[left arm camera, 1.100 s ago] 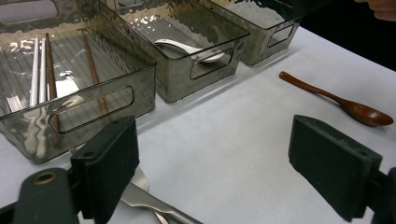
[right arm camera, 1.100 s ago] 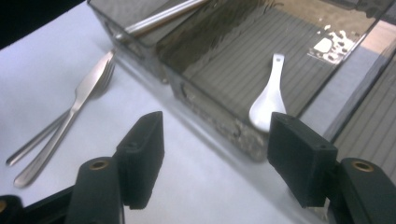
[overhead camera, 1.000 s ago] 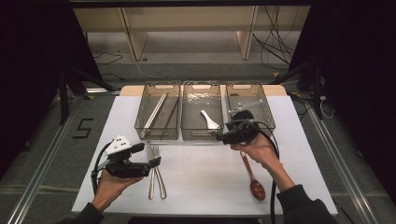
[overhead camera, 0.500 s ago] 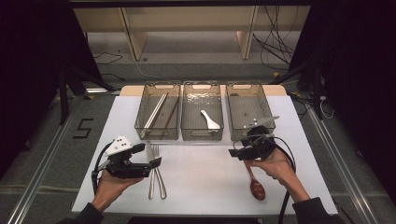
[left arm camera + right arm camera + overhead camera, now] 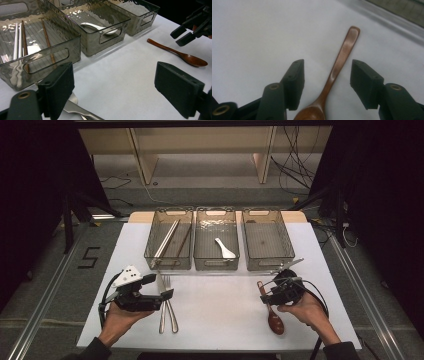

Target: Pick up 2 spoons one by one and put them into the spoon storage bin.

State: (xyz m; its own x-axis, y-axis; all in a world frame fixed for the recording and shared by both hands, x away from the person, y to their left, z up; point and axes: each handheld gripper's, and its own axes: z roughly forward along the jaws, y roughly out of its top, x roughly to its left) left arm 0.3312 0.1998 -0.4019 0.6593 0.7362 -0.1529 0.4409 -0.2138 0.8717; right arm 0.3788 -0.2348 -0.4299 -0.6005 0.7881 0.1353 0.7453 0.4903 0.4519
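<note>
A brown wooden spoon (image 5: 273,316) lies on the white table, bowl toward the person. My right gripper (image 5: 264,295) hovers open just above it; in the right gripper view the spoon's handle (image 5: 342,55) runs between the two jaws, touching neither. The same spoon (image 5: 175,52) lies far right in the left gripper view. My left gripper (image 5: 159,286) is held open low over the table, beside two metal forks (image 5: 168,312). One fork (image 5: 80,110) lies under the left jaw. Nothing sits between the left gripper's (image 5: 117,87) jaws.
Three clear bins stand in a row at the back of the table. The left bin (image 5: 150,251) holds chopsticks (image 5: 166,241), the middle bin (image 5: 216,265) a white spoon (image 5: 225,248), and the right bin (image 5: 269,262) holds nothing. The table's front edge lies just behind both hands.
My right gripper has moved from over the bins back toward the person and to the right, down over the wooden spoon. The left gripper has stayed put.
</note>
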